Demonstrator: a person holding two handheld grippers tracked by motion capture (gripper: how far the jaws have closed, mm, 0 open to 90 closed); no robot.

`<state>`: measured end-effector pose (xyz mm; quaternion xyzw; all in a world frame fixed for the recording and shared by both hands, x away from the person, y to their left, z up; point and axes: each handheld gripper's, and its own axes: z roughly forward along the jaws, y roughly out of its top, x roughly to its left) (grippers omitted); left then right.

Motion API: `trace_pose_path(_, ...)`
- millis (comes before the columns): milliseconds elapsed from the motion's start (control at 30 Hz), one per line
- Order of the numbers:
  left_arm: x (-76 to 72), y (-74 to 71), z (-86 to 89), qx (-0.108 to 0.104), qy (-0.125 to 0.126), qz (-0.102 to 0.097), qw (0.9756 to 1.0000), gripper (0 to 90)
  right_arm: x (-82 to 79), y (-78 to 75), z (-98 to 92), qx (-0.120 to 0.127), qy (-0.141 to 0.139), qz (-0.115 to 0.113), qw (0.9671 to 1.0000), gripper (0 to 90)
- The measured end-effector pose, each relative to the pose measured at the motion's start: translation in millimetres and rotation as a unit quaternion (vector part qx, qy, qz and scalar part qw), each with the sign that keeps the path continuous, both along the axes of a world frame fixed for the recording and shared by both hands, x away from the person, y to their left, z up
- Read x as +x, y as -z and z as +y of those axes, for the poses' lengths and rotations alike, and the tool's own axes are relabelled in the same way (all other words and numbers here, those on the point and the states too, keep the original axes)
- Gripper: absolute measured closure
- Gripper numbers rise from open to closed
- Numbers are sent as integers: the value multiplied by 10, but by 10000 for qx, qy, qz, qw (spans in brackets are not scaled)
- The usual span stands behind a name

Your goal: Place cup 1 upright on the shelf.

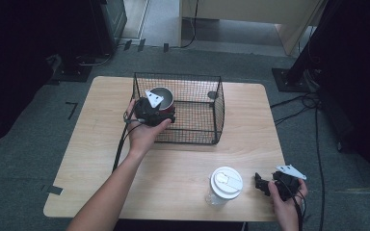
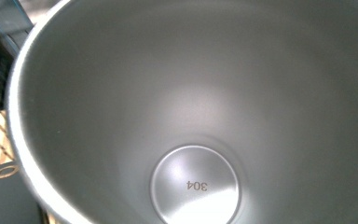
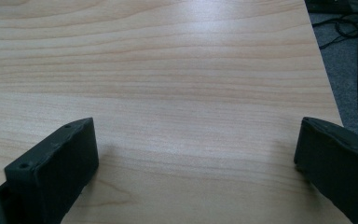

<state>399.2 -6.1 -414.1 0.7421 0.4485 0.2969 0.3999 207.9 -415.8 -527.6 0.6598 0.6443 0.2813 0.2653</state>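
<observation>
A: What is the biggest thing here?
B: The wooden counter [image 1: 173,168], seen from above, with a black wire basket [image 1: 207,115] standing on its far half.

A: And the person's left arm?
B: The forearm reaches forward and up from the bottom edge, the left hand [image 1: 144,132] wrapped under the left gripper [image 1: 158,107] at the basket's left wall. A red cup [image 1: 163,97] with a steel inside sits at that gripper, within the basket's left end.

A: Are its fingers clamped on the cup?
B: That cannot be told. The left gripper view looks straight into the cup's grey interior [image 2: 196,116], with "304" stamped on the bottom, and the fingers are hidden.

A: The right side?
B: The right hand [image 1: 285,197] rests low at the counter's near right corner, holding the right gripper [image 1: 260,184] pointed left. Its fingers [image 3: 56,163] stand wide apart over bare wood, gripping nothing.

A: Anything smaller?
B: A clear cup with a white lid [image 1: 225,185] stands upright just left of the right gripper.
</observation>
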Motion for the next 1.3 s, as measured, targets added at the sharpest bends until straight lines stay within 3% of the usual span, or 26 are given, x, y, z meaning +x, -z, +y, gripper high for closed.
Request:
trace_pose_path(300, 80, 125, -22, 232, -24, 323, 9992, 87, 0, 0, 1, -1, -17, -1, 10000, 0)
trace_pose_path(733, 140, 205, -69, 318, -40, 538, 9980, 87, 0, 0, 1, -1, -17, -2, 10000, 0)
trace_pose_path(967, 150, 222, -87, 608, -4, 789, 9950, 86, 0, 0, 1, -1, -17, -1, 10000, 0)
trace_pose_path(1133, 165, 207, -87, 655, 34, 975, 9931, 86, 0, 0, 1, -1, -17, -1, 10000, 0)
trace_pose_path(1267, 174, 224, -88, 773, 77, 1163, 9902, 85, 0, 0, 1, 0, -17, -2, 10000, 0)
trace_pose_path(1300, 170, 224, -86, 757, 82, 1134, 9906, 85, 0, 0, 1, 0, -17, -1, 10000, 0)
